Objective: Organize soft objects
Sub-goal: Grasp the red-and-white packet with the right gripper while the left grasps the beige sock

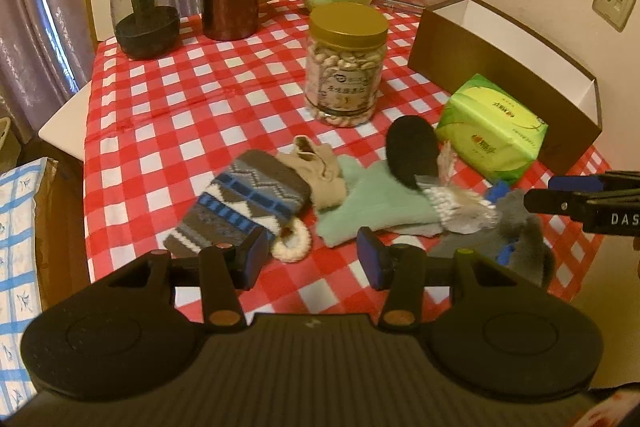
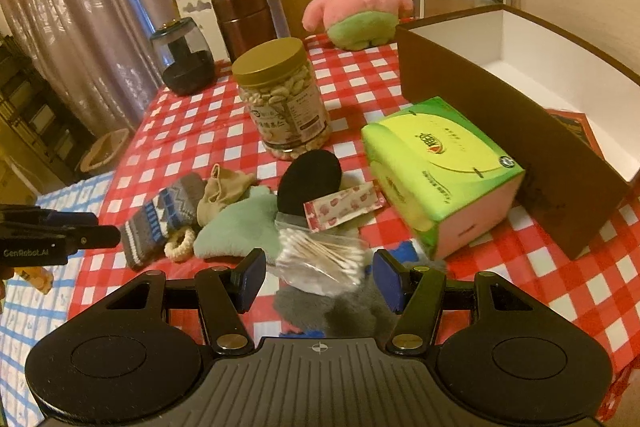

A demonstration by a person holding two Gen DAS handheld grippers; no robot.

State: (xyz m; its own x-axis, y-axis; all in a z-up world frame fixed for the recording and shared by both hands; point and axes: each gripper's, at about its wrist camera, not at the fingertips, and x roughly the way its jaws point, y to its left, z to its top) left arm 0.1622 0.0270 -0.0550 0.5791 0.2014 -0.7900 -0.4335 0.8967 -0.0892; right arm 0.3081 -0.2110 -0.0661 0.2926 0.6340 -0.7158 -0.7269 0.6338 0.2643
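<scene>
Nearest the right gripper (image 2: pixel 316 277), jaws wide apart and holding nothing, lies a bag of cotton swabs (image 2: pixel 320 259) on grey fabric (image 2: pixel 320 307); the left gripper (image 1: pixel 312 259) likewise gapes empty over the patterned sock (image 1: pixel 244 203), mint cloth (image 1: pixel 372 203) and beige sock (image 1: pixel 316 171); the brown box (image 2: pixel 500 131) shows bare white walls; the lidded jar (image 2: pixel 284 103) holds nuts.

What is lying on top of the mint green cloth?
A round black pad overlaps the mint green fleece cloth's far edge; a clear cotton-swab bag covers its right end, hiding that part.
</scene>
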